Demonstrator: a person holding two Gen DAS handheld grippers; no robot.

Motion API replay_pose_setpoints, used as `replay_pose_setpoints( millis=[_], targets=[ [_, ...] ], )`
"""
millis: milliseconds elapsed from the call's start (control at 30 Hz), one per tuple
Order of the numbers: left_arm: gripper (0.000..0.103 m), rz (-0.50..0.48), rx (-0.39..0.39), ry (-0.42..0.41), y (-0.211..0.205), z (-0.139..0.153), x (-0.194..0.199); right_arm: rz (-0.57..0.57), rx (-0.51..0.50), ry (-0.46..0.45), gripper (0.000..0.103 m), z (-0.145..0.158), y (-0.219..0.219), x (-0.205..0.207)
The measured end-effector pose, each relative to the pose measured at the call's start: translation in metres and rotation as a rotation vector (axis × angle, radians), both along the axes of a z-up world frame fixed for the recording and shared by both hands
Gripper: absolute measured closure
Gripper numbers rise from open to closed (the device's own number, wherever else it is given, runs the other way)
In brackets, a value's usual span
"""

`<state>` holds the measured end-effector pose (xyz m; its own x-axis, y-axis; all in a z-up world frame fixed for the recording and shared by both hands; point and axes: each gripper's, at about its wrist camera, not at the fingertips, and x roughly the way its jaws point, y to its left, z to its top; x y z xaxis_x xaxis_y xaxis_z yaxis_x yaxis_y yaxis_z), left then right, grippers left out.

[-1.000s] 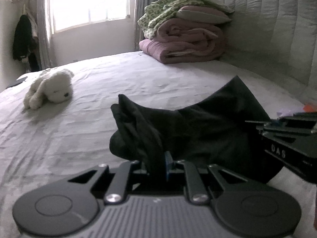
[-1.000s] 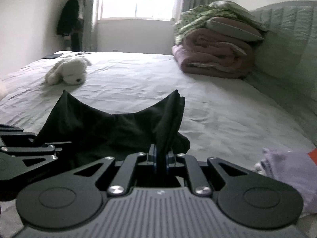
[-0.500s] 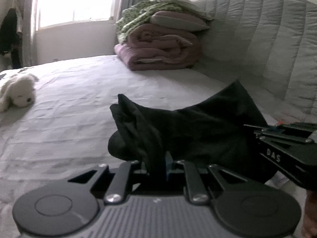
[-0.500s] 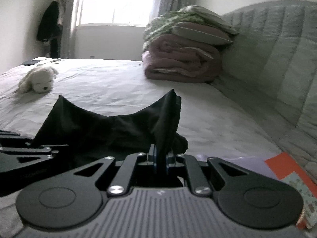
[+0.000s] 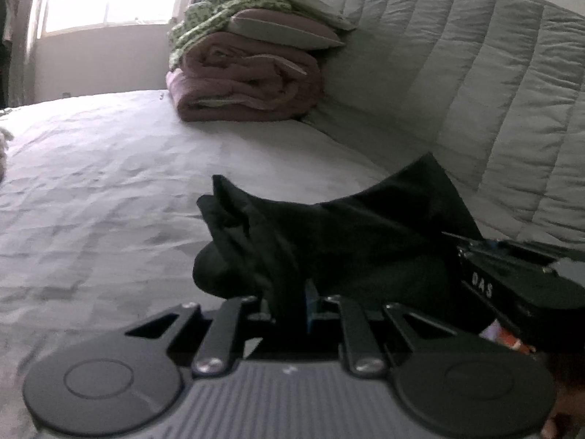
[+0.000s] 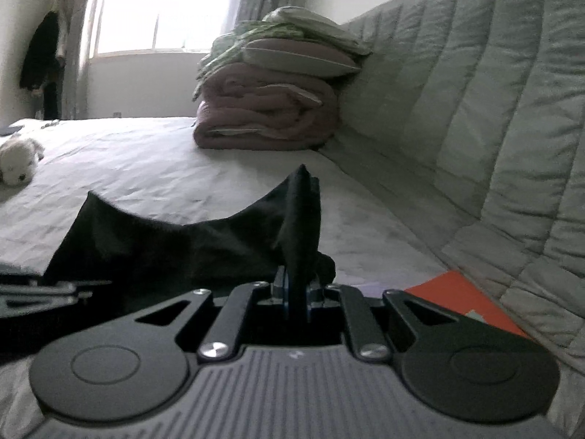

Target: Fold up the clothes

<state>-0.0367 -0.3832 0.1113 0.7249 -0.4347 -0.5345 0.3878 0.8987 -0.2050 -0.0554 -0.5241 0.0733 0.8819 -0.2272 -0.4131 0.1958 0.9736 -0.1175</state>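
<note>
orange card (image 6: pixel 461 303) only right-wrist view

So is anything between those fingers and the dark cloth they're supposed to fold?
No. Both grippers already pinch the black garment: the left gripper one corner, the right gripper the other. Nothing visible lies between.

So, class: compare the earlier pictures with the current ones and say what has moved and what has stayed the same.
Both cameras have swung to the right: the stuffed dog has slid toward the left edge of both views, and the quilted headboard fills more of each. An orange item now shows on the bed. Unchanged: left gripper and right gripper stay shut on the black garment, stretched between them; nothing was let go.
</note>
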Motion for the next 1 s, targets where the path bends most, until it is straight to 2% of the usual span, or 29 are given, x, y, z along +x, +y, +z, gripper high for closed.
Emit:
replay_pose_setpoints(
  millis=[333, 500, 667, 833, 1000],
  targets=[
    [0.09, -0.049, -0.056, 0.036, -0.045, 0.006, -0.002, -0.077, 0.096, -0.036, 0.092, 0.017, -0.057, -0.005],
    [0.09, -0.082, -0.076, 0.057, -0.069, 0.002, -0.004, -0.115, 0.156, -0.026, 0.092, 0.014, -0.09, -0.011],
    [0.09, -0.096, -0.083, 0.07, -0.084, -0.006, -0.004, -0.136, 0.286, -0.029, 0.092, 0.007, -0.122, -0.013],
    [0.09, -0.094, -0.087, 0.093, -0.089, -0.013, -0.004, -0.141, 0.293, -0.014, 0.092, 0.001, -0.128, -0.012],
    [0.09, -0.096, -0.105, 0.111, -0.089, -0.019, 0.0, -0.137, 0.373, -0.013, 0.092, -0.005, -0.144, -0.01]
  ],
)
